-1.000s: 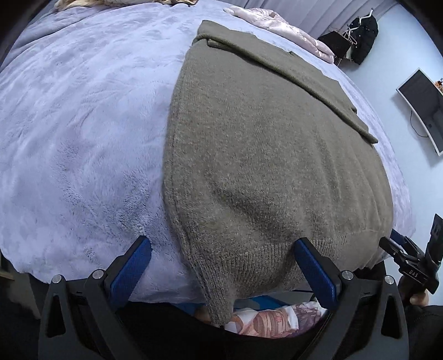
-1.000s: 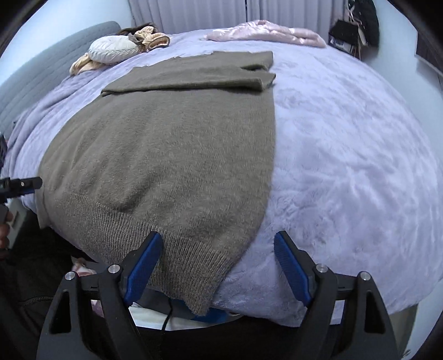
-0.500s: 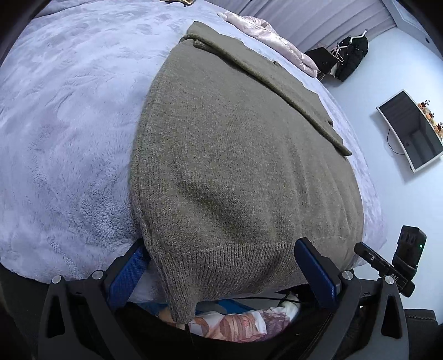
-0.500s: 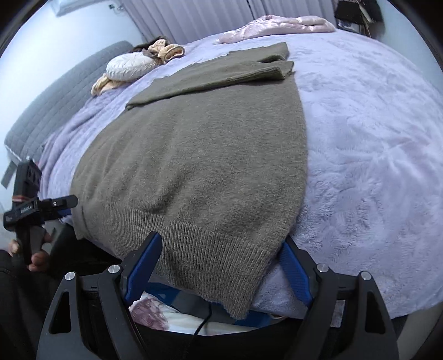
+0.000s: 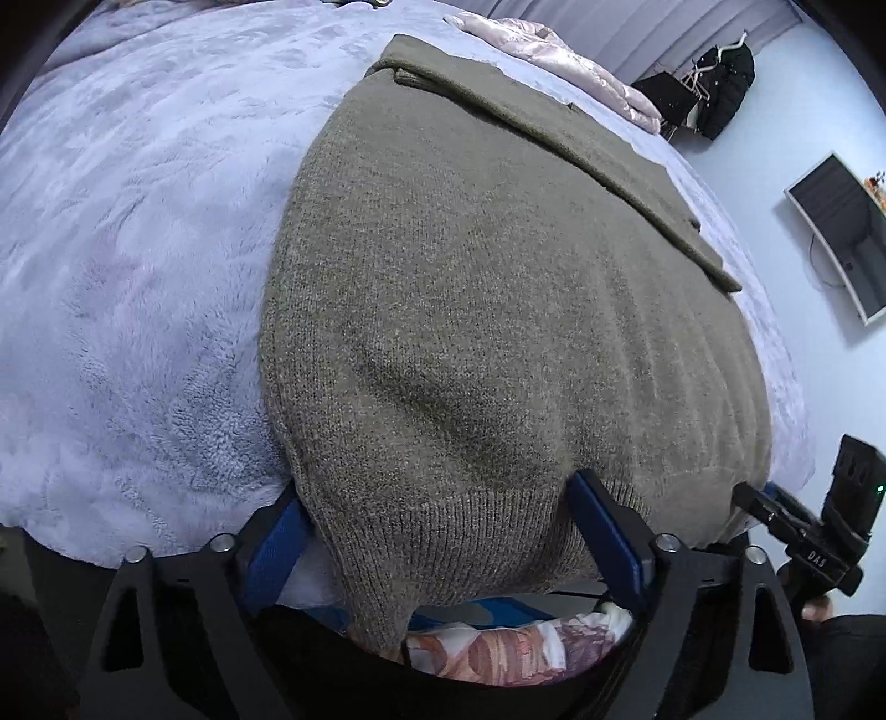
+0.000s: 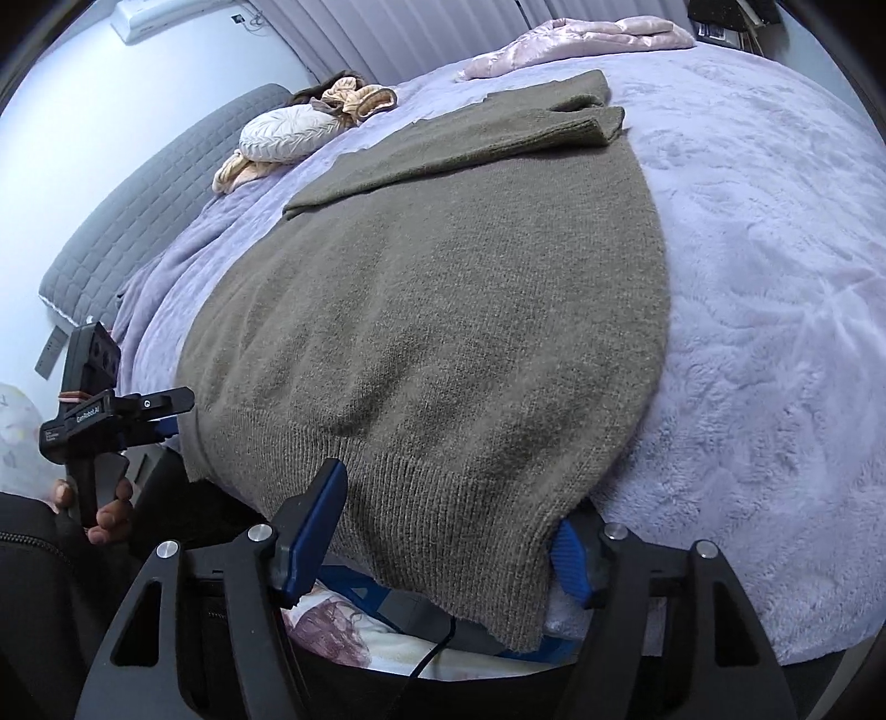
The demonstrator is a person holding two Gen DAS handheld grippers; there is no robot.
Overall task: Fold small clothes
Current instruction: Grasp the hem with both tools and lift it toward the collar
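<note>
An olive knit sweater (image 5: 498, 288) lies flat on the lilac fleece bedspread (image 5: 138, 249), its sleeves folded across the far end and its ribbed hem hanging over the near bed edge. My left gripper (image 5: 443, 548) is open, its blue fingers (image 5: 603, 531) either side of the hem's left corner. My right gripper (image 6: 448, 531) is open, its fingers (image 6: 315, 526) straddling the hem's right corner of the sweater (image 6: 443, 288). Each gripper shows in the other's view, the right gripper (image 5: 797, 531) and the left gripper (image 6: 111, 415), both at the hem's ends.
A pink garment (image 6: 581, 39) lies at the far end of the bed. A white round cushion (image 6: 288, 133) and beige clothes sit by the grey headboard (image 6: 144, 221). A wall screen (image 5: 841, 232) and a dark jacket (image 5: 725, 83) stand beyond the bed.
Both grippers moved forward to the bed edge, so the sweater's hem corners now lie between their open fingers. The sweater has not shifted.
</note>
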